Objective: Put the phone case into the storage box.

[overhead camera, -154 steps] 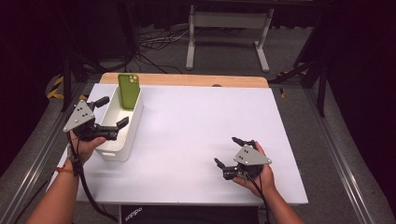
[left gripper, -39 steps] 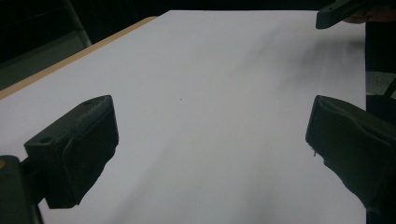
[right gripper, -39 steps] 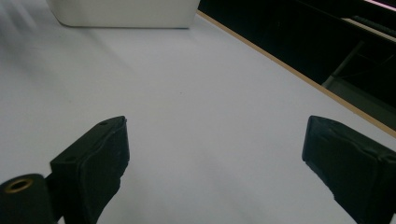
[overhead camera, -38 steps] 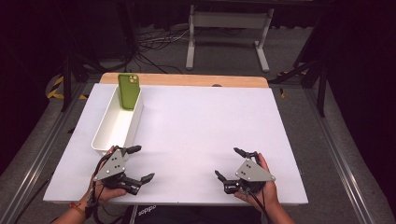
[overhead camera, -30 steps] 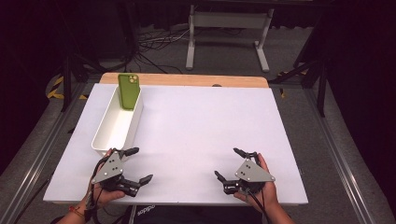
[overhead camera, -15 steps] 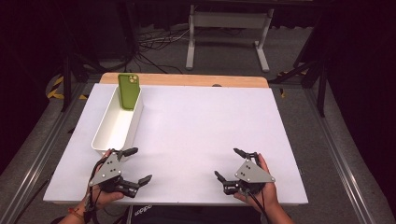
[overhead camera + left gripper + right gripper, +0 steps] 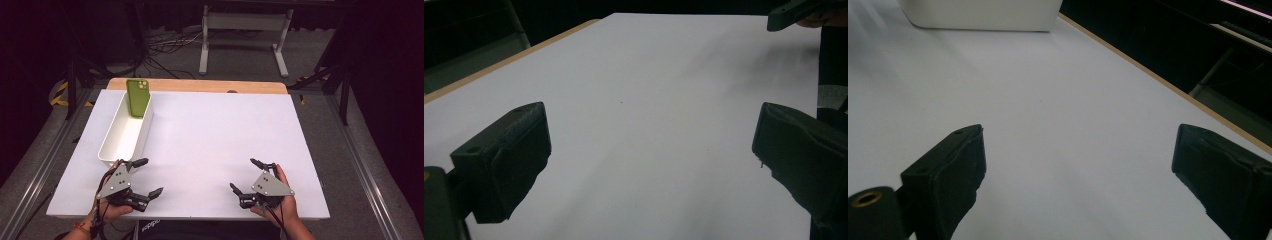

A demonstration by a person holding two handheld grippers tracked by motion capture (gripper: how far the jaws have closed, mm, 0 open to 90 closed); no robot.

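Note:
A green phone [image 7: 138, 97] leans upright at the far end of a long white bin [image 7: 114, 148] on the left of the white table [image 7: 210, 130]. My left gripper [image 7: 150, 176] rests in a hand near the table's front edge, just in front of the bin, open and holding nothing. In the left gripper view its jaws stand wide apart over bare table [image 7: 649, 100]. My right gripper [image 7: 244, 174] lies at the front right, also open and empty. The right gripper view looks across the table to the bin [image 7: 978, 12].
A wooden strip [image 7: 200, 86] borders the table's far edge. Beyond it are a grey stand [image 7: 245, 22] and cables on a dark floor. Metal rails run along both sides of the table. The right gripper's jaw tip [image 7: 799, 12] appears far off in the left gripper view.
Five seconds ago my left gripper was up beside the bin; it now sits at the front edge. Over the last second both grippers have barely moved.

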